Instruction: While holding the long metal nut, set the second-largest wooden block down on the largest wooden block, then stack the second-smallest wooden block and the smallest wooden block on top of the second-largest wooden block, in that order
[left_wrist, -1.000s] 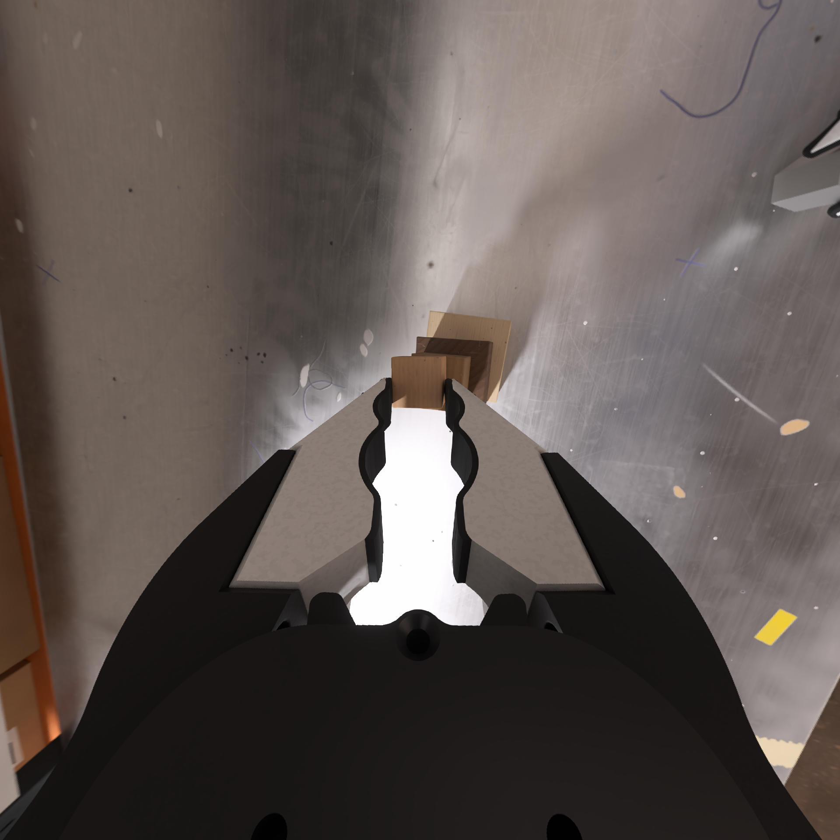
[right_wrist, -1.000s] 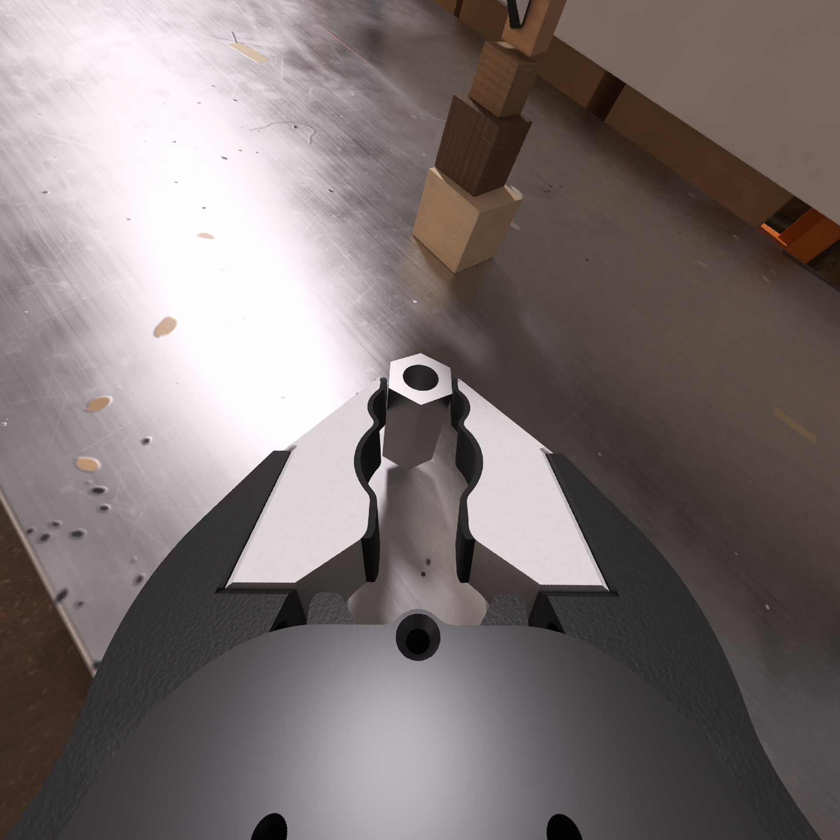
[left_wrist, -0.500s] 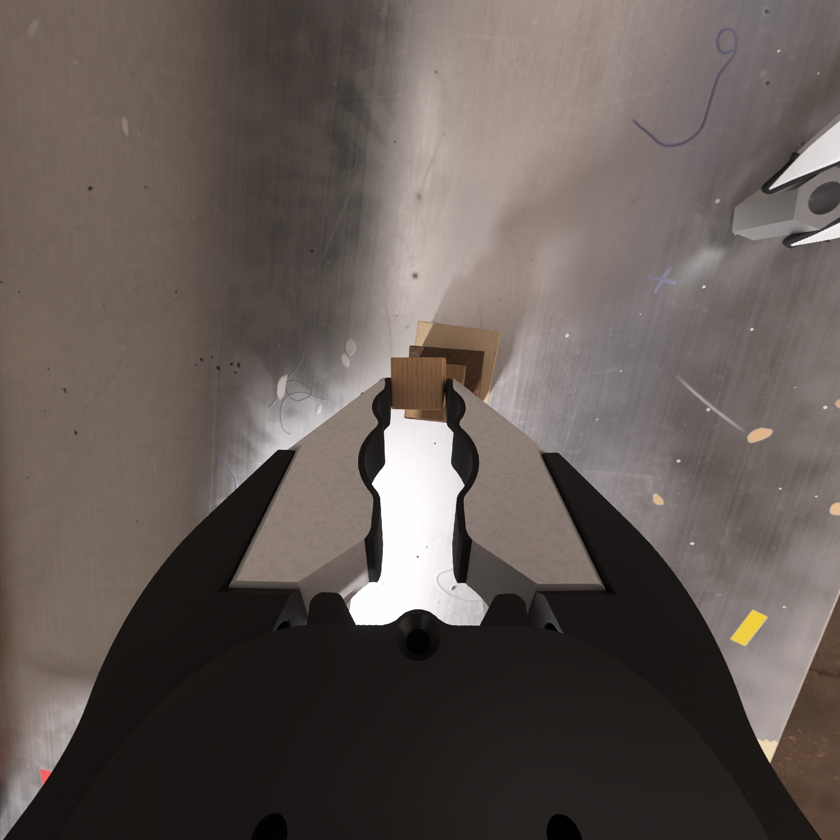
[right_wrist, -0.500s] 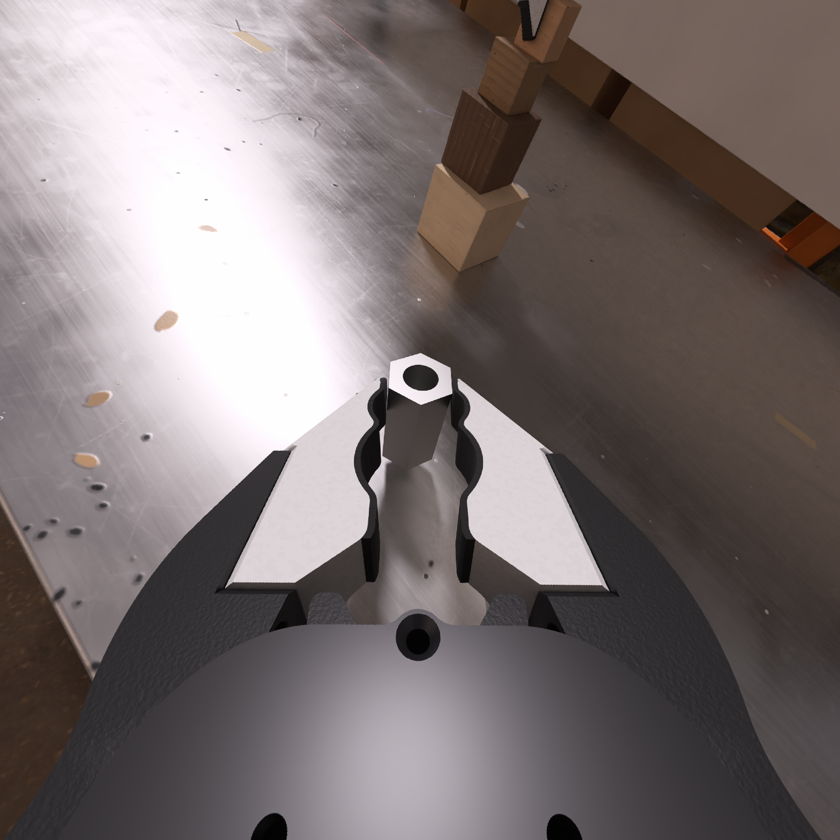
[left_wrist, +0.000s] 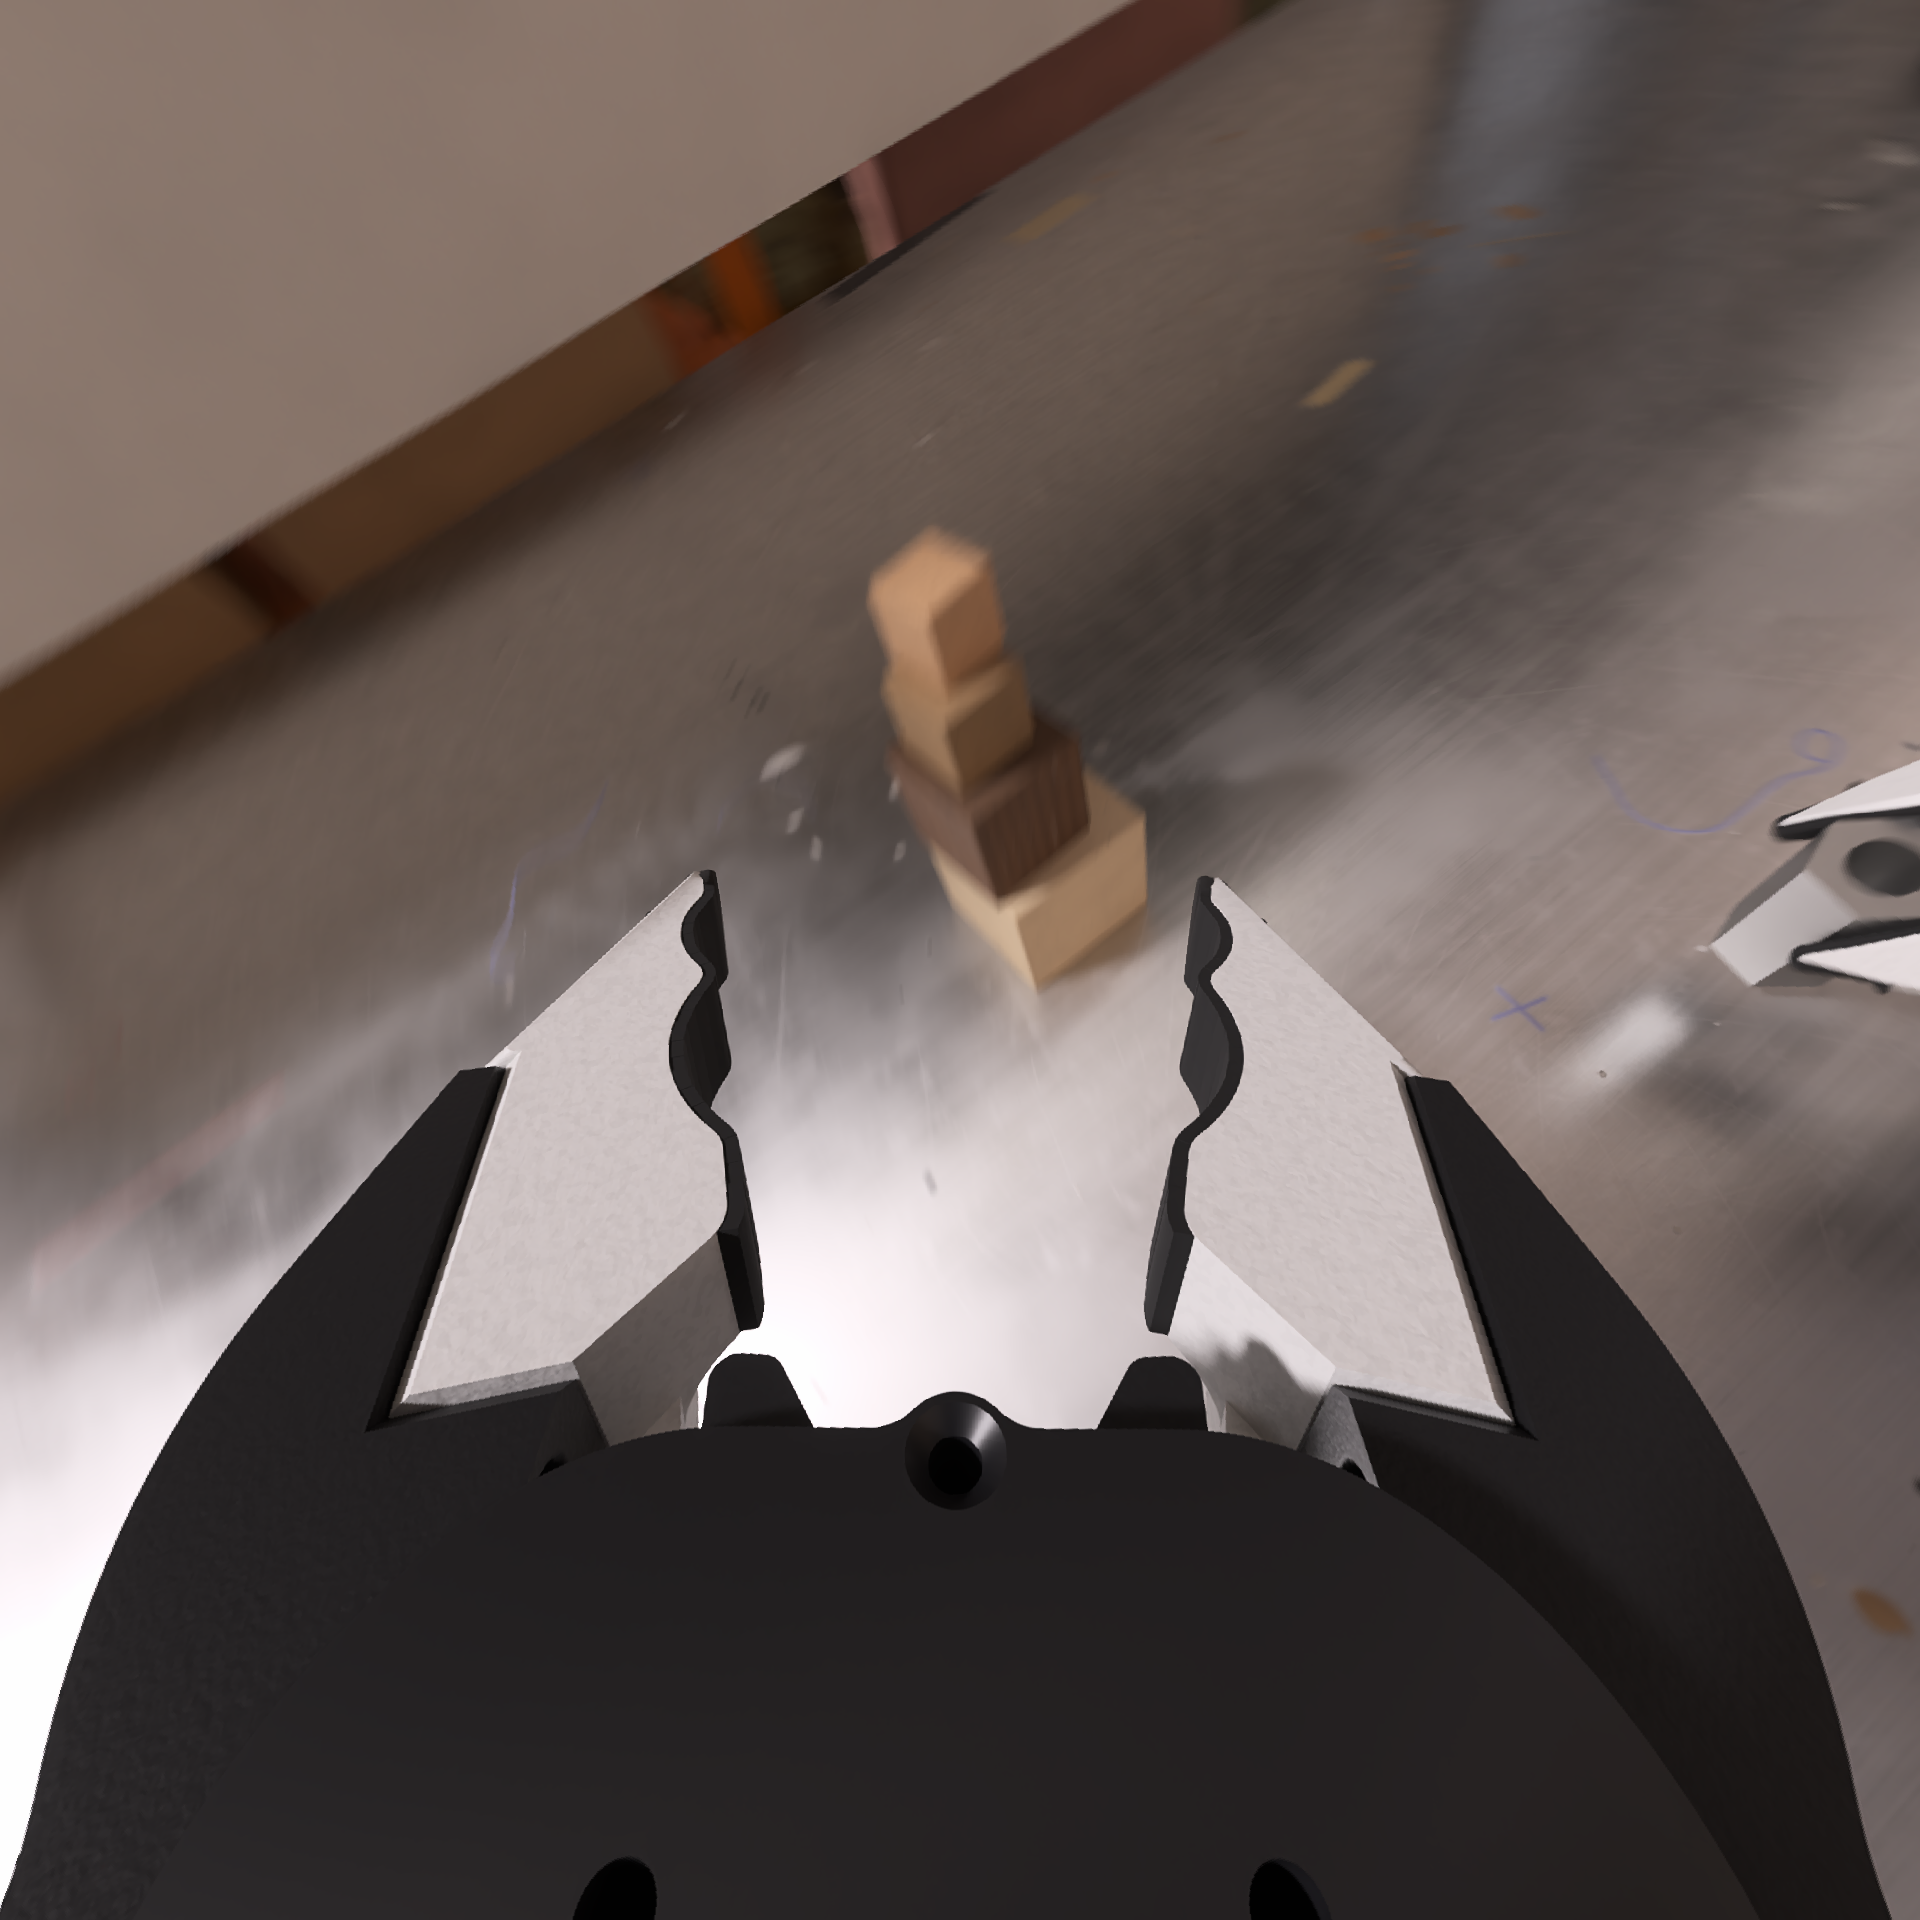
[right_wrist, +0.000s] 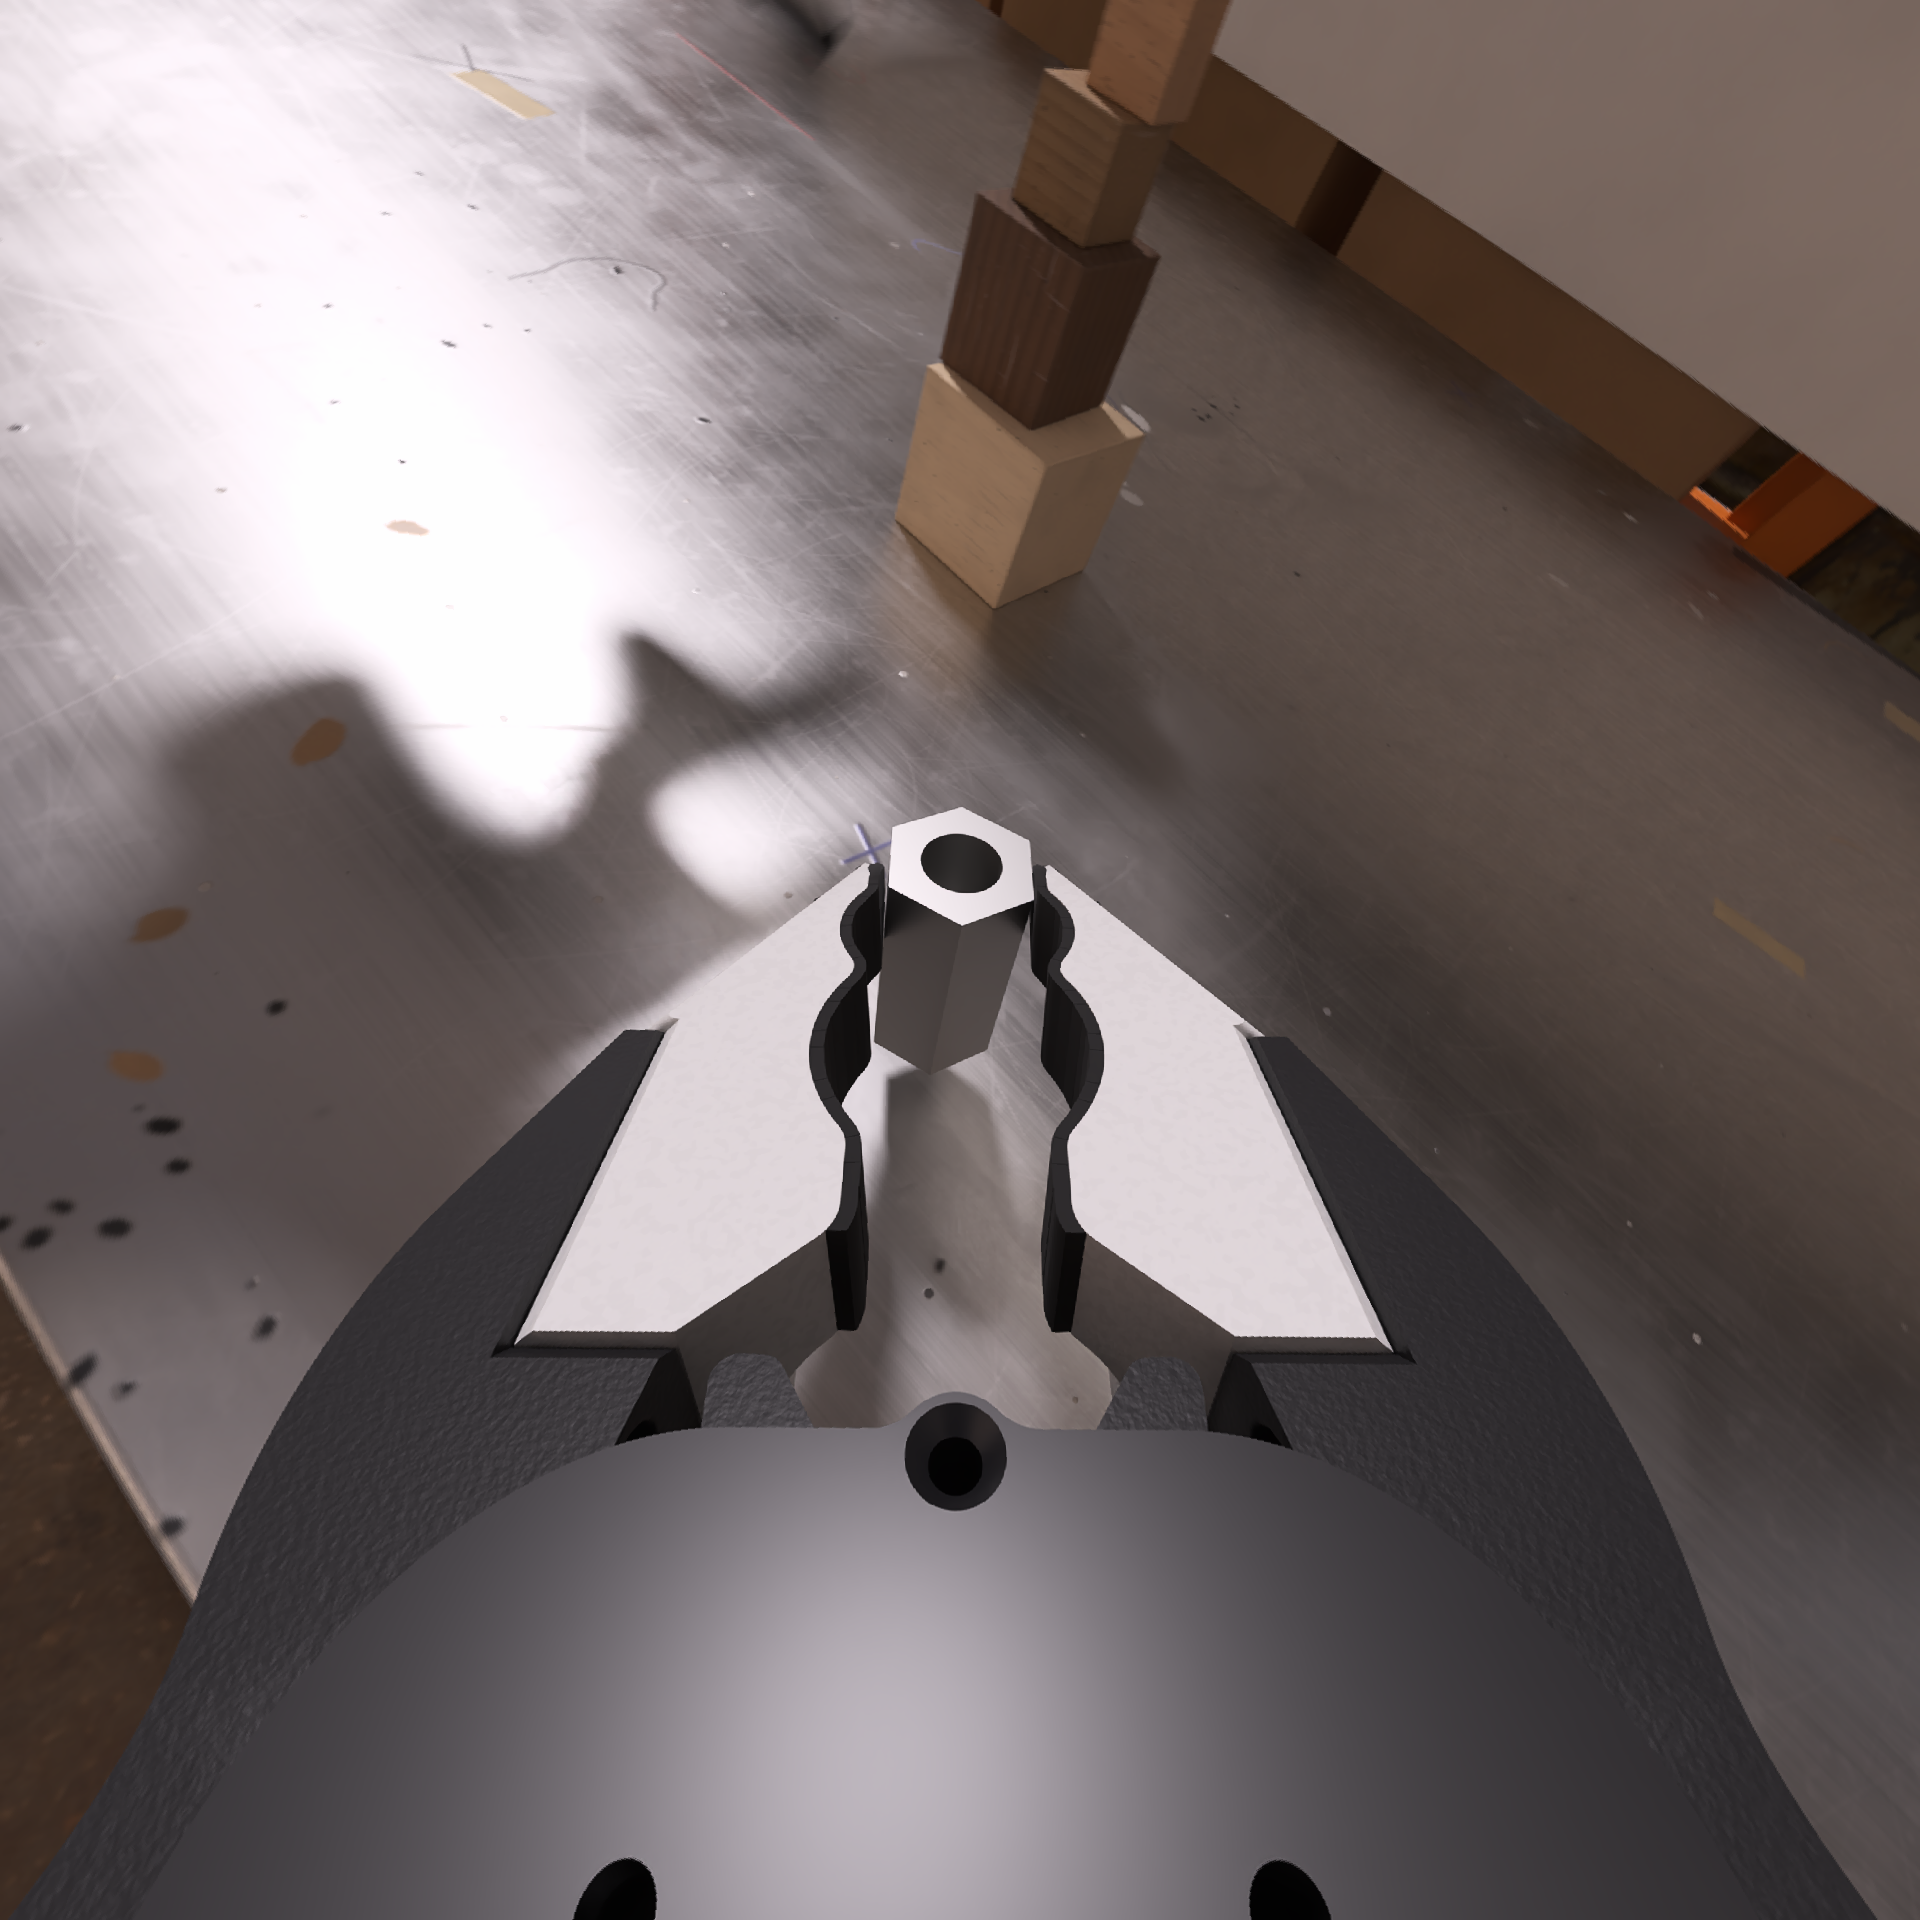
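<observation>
A tower of wooden blocks stands on the metal table. The largest pale block (left_wrist: 1070, 914) (right_wrist: 1013, 488) is at the bottom. On it sits the dark brown second-largest block (left_wrist: 1003, 816) (right_wrist: 1044, 312), then the tan second-smallest block (left_wrist: 961, 717) (right_wrist: 1091, 156), then the smallest block (left_wrist: 935, 613) (right_wrist: 1158, 52) on top. My left gripper (left_wrist: 954, 894) is open and empty, drawn back from the tower. My right gripper (right_wrist: 956, 883) is shut on the long metal nut (right_wrist: 945, 935), held upright above the table; it also shows at the right edge of the left wrist view (left_wrist: 1829, 914).
The scratched metal table (right_wrist: 416, 416) stretches around the tower, with small tan spots and tape bits. A beige wall (right_wrist: 1662, 156) and brown boxes (right_wrist: 1507, 281) lie beyond the far edge. The table's near-left edge (right_wrist: 94, 1434) shows in the right wrist view.
My left gripper has let go of the smallest block, opened wide and pulled back and tilted away from the tower. The right gripper with the nut has moved closer to the tower.
</observation>
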